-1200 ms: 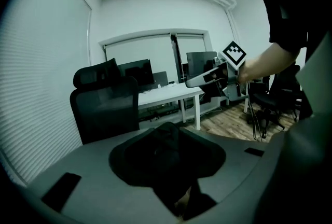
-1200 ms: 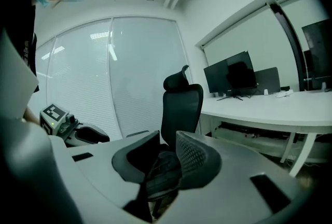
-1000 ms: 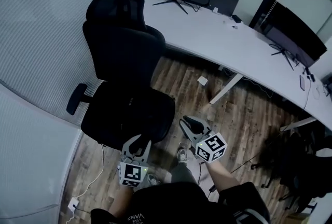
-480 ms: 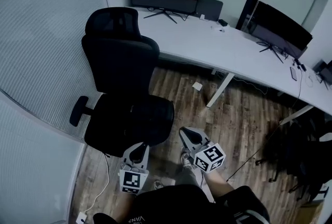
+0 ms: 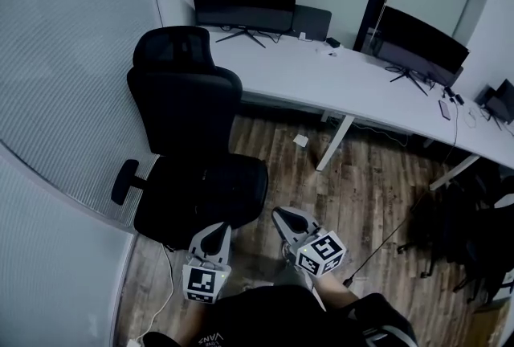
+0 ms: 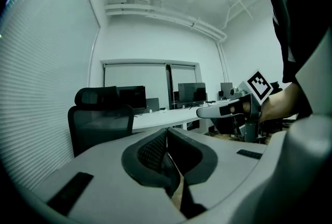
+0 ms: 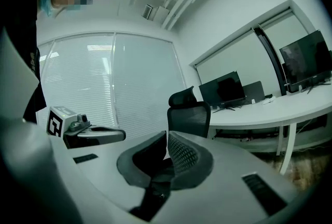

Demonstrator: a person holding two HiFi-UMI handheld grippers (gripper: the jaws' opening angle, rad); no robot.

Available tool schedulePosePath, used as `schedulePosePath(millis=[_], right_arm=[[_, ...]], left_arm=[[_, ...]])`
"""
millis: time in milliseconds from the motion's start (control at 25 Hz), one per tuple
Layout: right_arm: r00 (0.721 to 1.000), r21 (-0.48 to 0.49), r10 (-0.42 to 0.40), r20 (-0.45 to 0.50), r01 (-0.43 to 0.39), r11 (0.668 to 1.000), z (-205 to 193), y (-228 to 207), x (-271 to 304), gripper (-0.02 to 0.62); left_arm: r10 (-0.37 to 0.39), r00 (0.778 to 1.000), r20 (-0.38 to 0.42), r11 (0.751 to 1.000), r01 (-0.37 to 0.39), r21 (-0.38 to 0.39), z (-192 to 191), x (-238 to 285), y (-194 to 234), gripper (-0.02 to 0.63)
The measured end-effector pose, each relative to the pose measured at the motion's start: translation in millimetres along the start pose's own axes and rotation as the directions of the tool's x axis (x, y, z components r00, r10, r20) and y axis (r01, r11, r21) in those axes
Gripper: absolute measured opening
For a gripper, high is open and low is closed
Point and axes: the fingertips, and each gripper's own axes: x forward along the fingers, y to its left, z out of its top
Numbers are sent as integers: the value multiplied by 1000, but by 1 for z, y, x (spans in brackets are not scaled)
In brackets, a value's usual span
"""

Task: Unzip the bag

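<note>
Left tool point(image 5: 215, 231) newly shut (chair point(image 5: 195, 177) ahead)

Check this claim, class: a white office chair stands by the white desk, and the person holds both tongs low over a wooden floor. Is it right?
Not quite. The head view shows the office chair is black, not white. The rest holds: it stands by the white desk, and the left tongs and right tongs are held low over the wooden floor.

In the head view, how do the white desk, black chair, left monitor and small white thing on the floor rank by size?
1-2. black chair and white desk: about alike, chair nearer the camera
3. left monitor
4. small white thing on the floor
</note>
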Motion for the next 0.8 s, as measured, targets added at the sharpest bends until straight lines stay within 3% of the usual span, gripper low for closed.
schedulePosePath(millis=[360,800], right_arm=[[999,42,38,-19,-37,998,-4,37,-14,48],[999,13,-4,-49,5,1000,8,25,-30,44]], left_arm=[[-23,1000,12,999,24,-27,12,-22,-3,20],[-19,1000,16,1000,19,-22,24,-28,-1,20]])
